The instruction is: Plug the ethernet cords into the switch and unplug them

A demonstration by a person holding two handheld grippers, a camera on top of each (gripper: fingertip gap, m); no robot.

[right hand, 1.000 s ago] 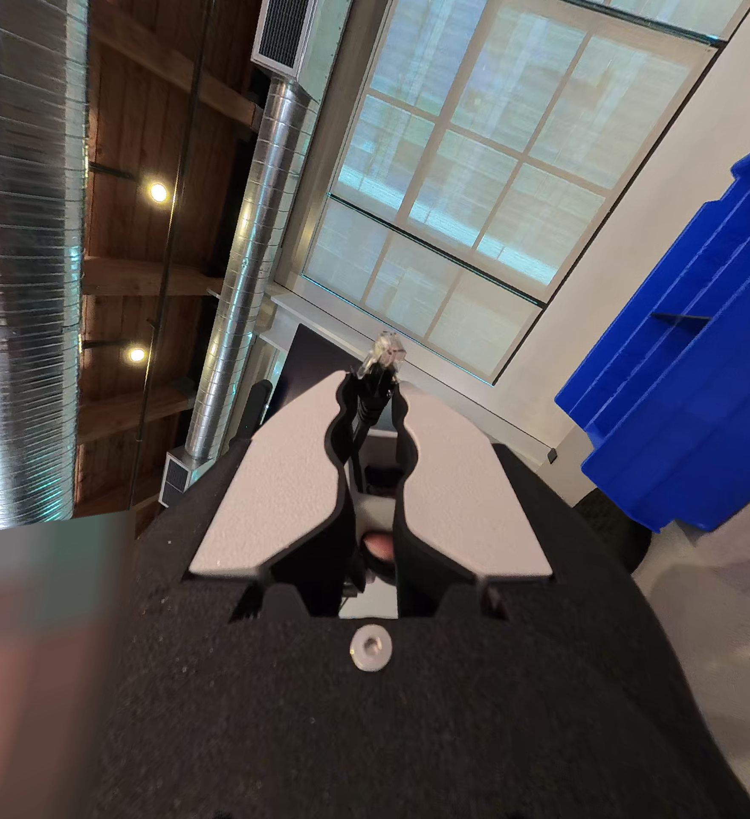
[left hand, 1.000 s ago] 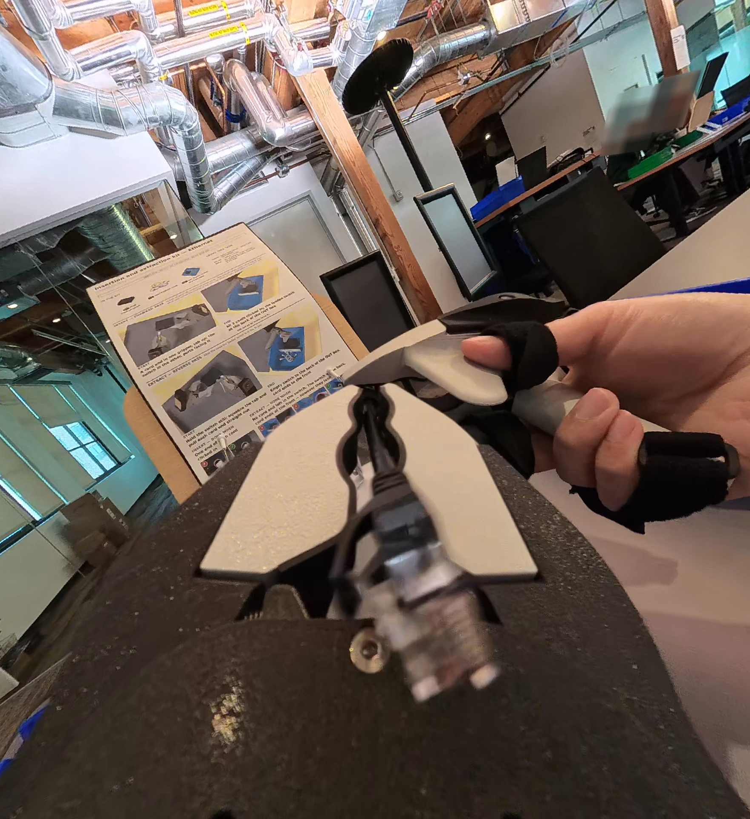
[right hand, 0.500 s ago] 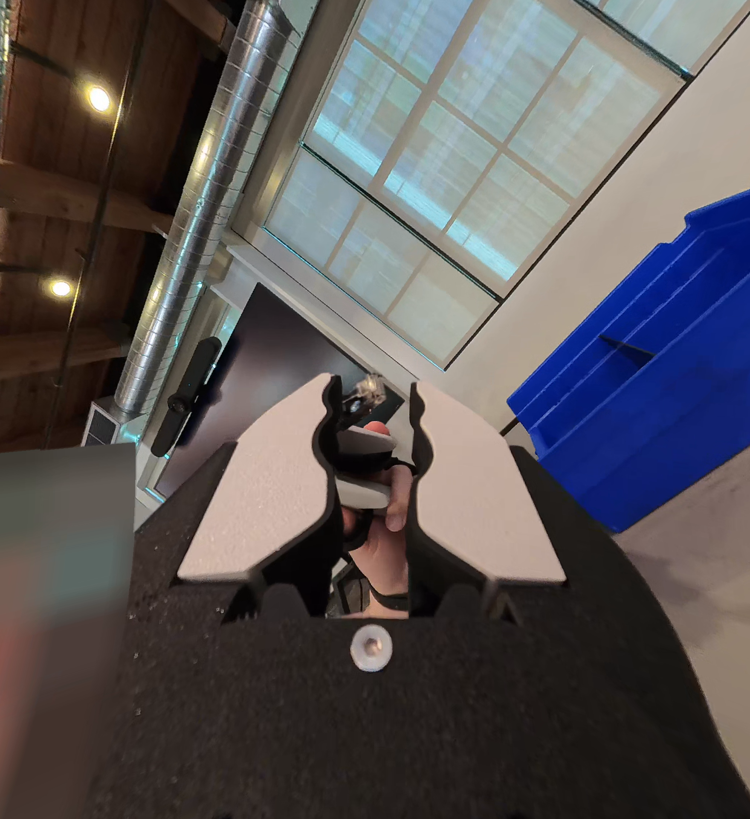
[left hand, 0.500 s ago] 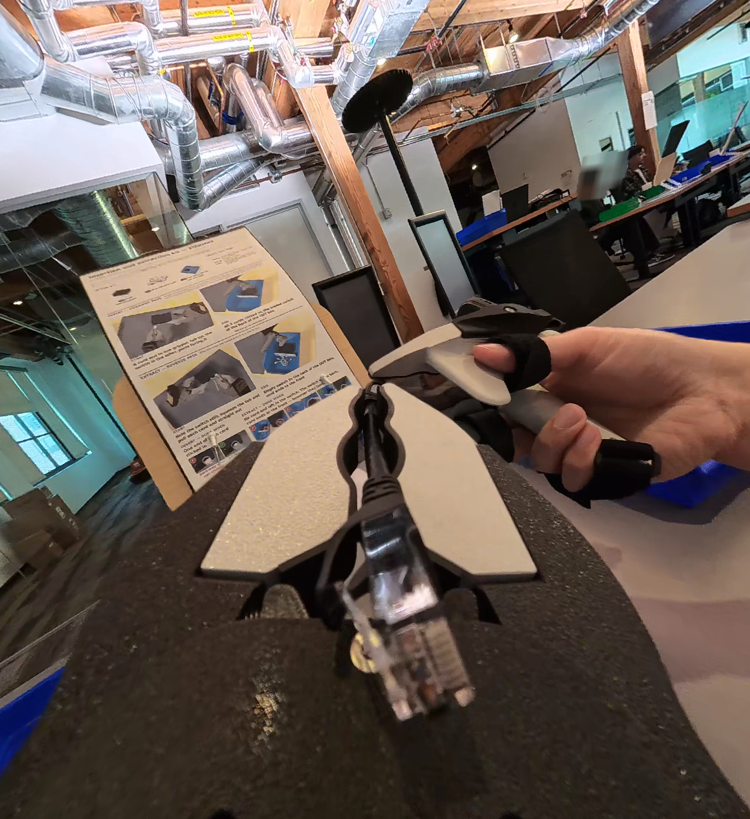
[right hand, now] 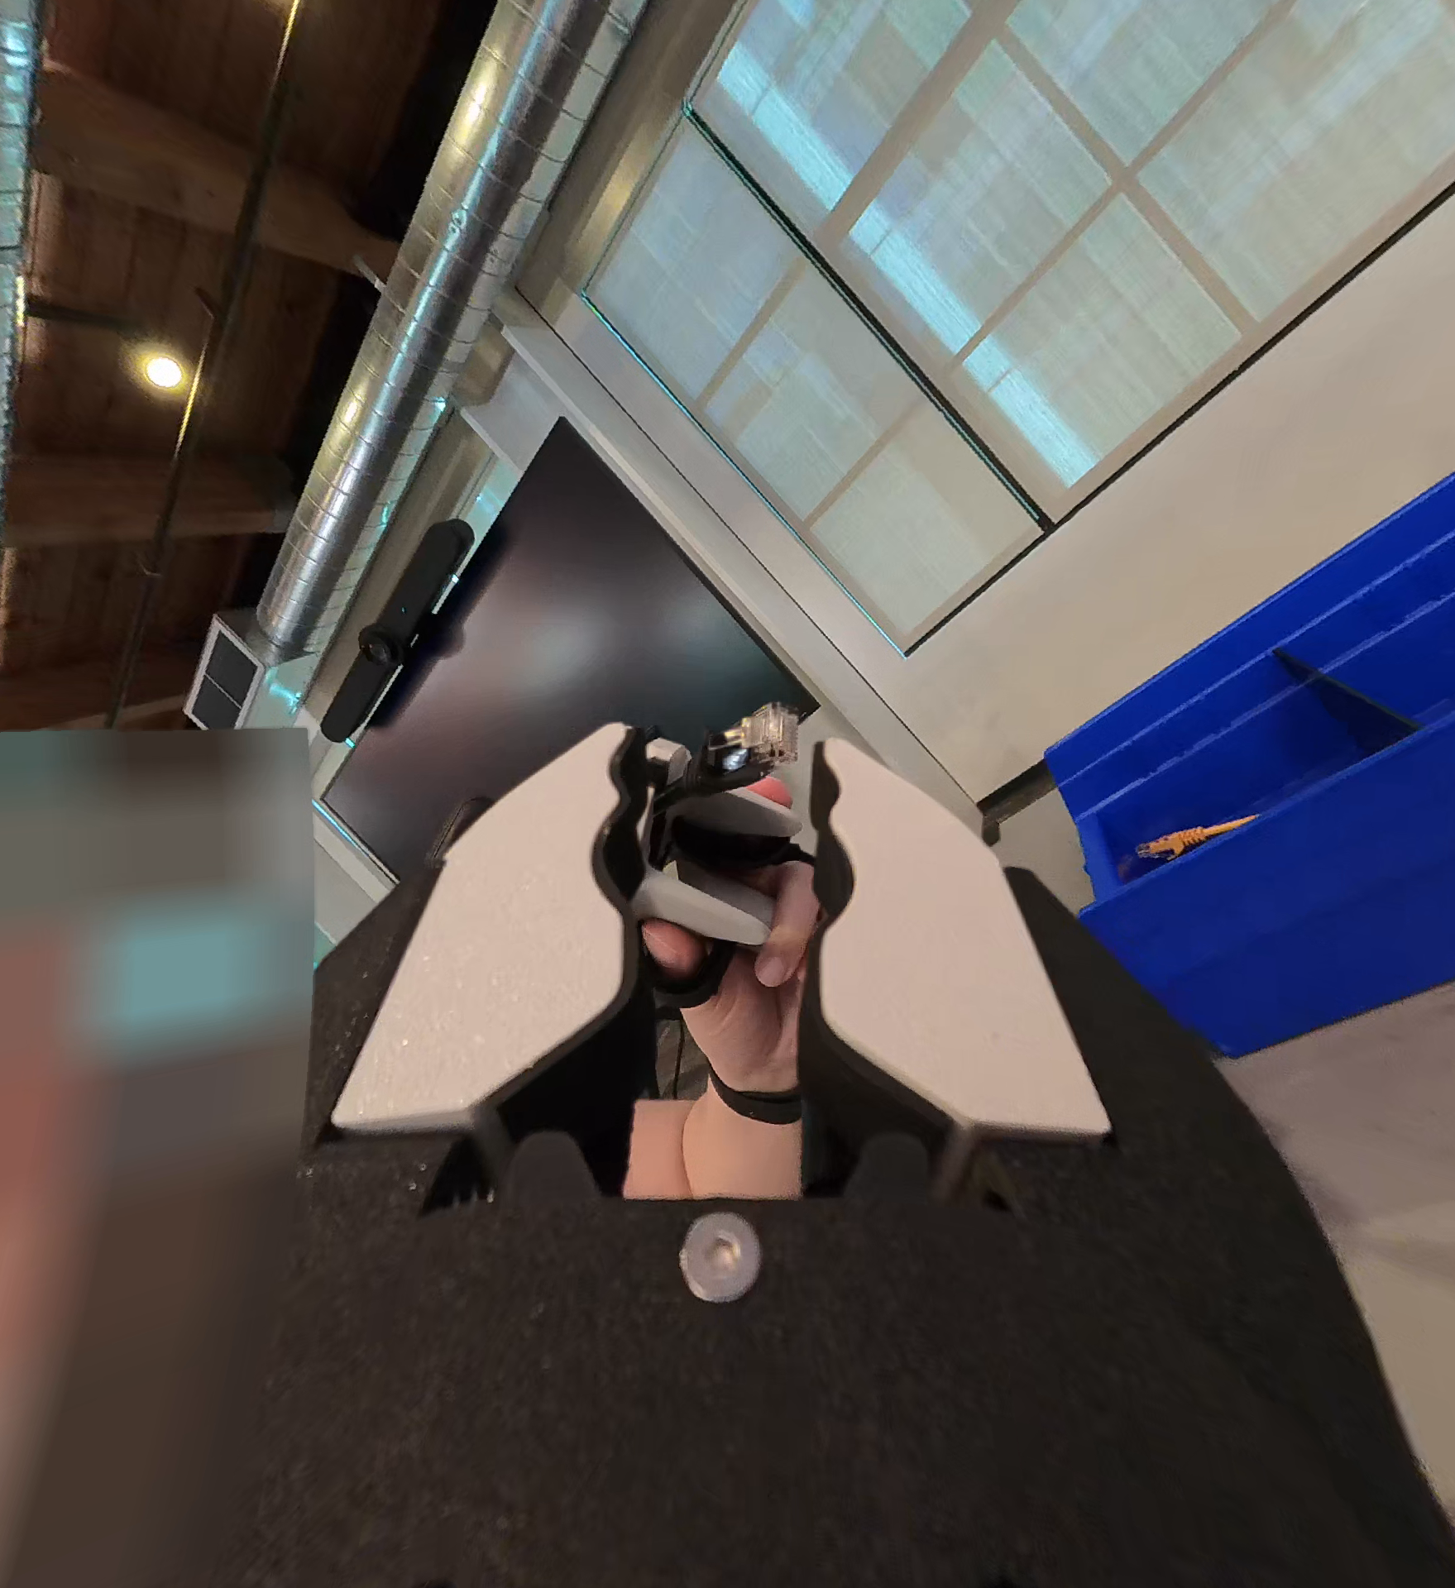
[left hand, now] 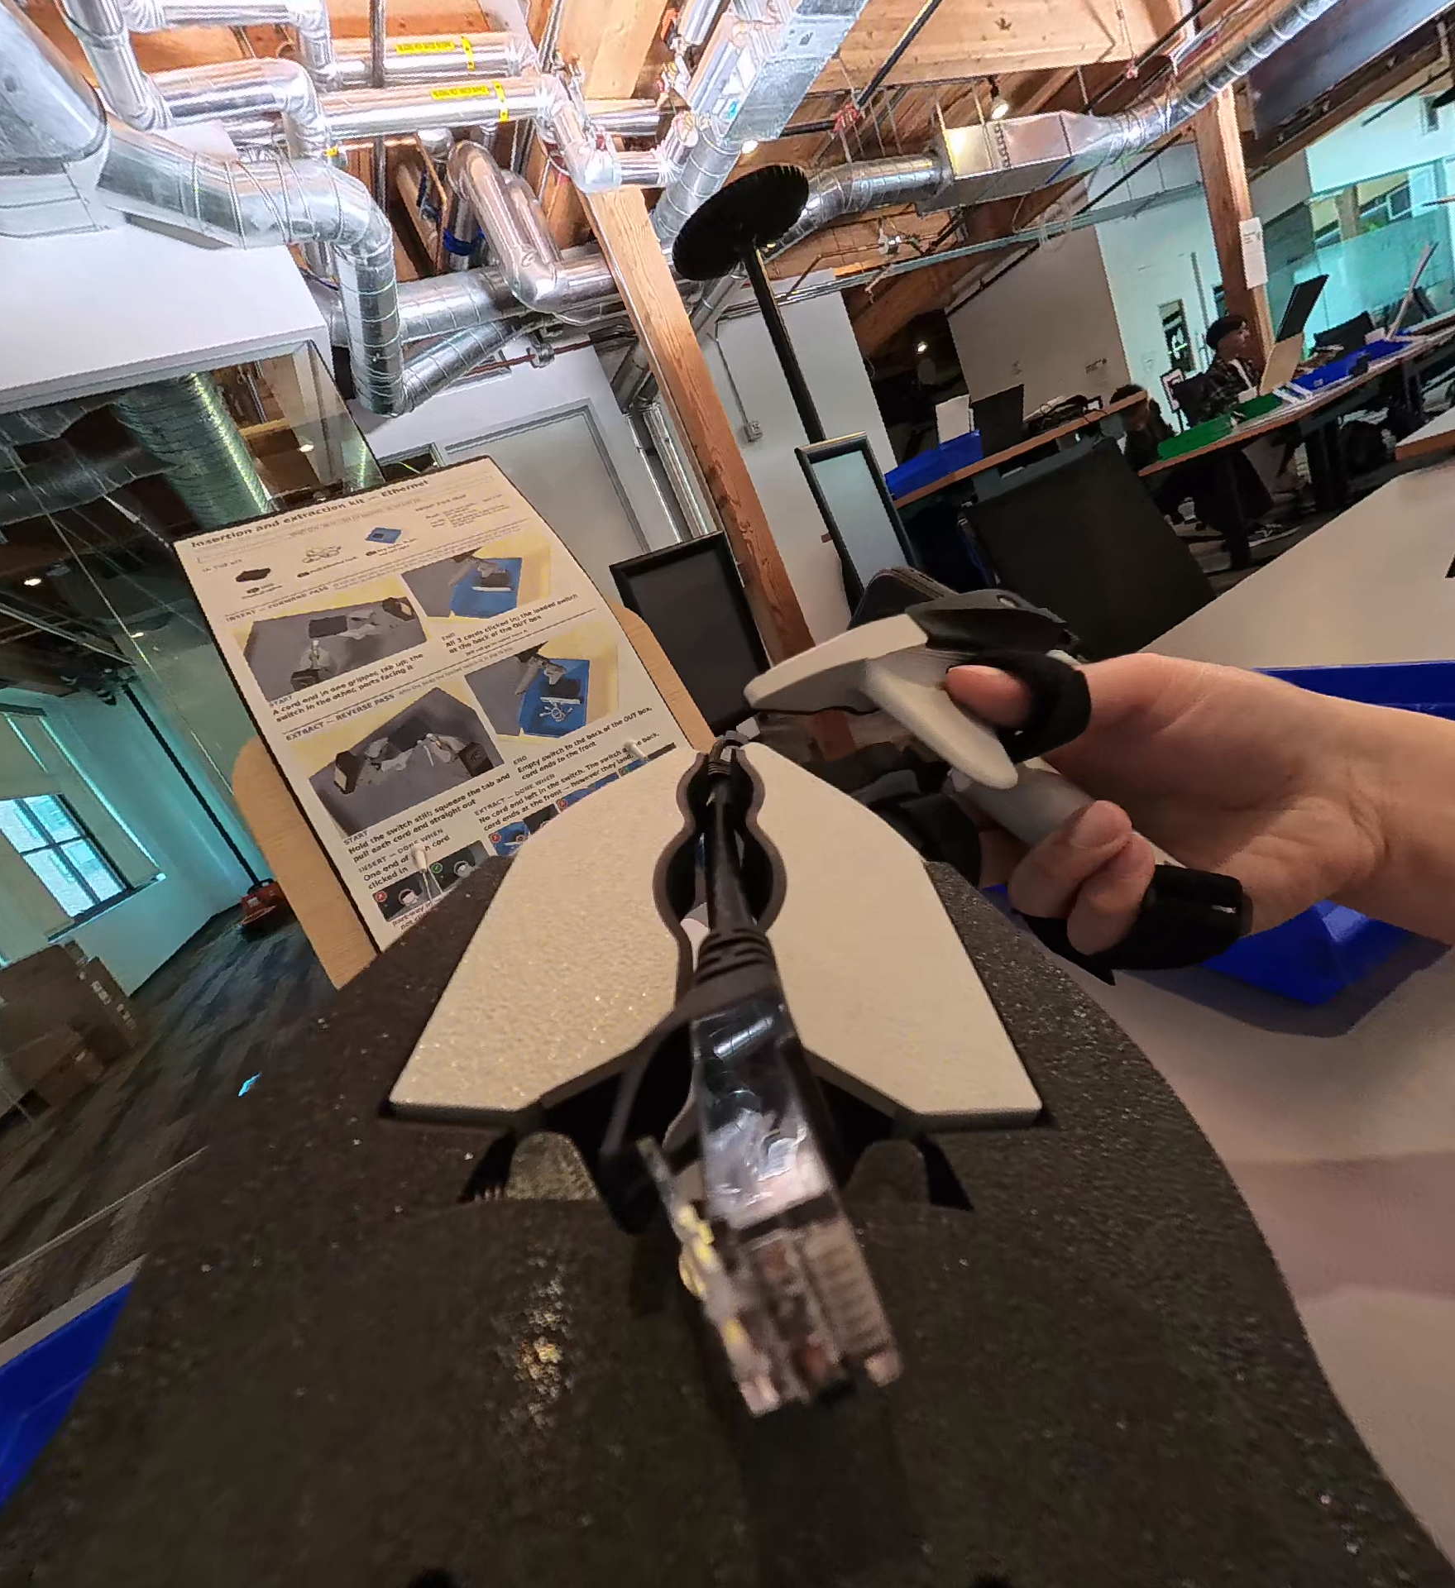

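Note:
My left gripper (left hand: 725, 756) is shut on a black ethernet cord (left hand: 728, 868). The cord's clear plug (left hand: 779, 1229) points back toward the camera. My right gripper (right hand: 728, 756) is open and empty, jaws well apart. Through its gap I see the left gripper (right hand: 706, 894) in a hand, with the cord's other clear plug (right hand: 771, 730) sticking up by the fingertips. In the left wrist view the right gripper (left hand: 835, 679) is held by a hand just right of my fingertips. No switch is in view.
A blue bin (right hand: 1308, 859) stands on the grey table to the right, with an orange cord (right hand: 1188, 838) in it; it also shows in the left wrist view (left hand: 1342, 945). An instruction sheet (left hand: 414, 687) leans on a board ahead. Another blue bin edge (left hand: 10, 1418) is at lower left. Only a small space, under 4 cm, lies between the two pairs of fingers.
My right gripper was shut on the cord's far end and has opened wide, letting it go. Both views have tilted down. My left gripper still holds the cord.

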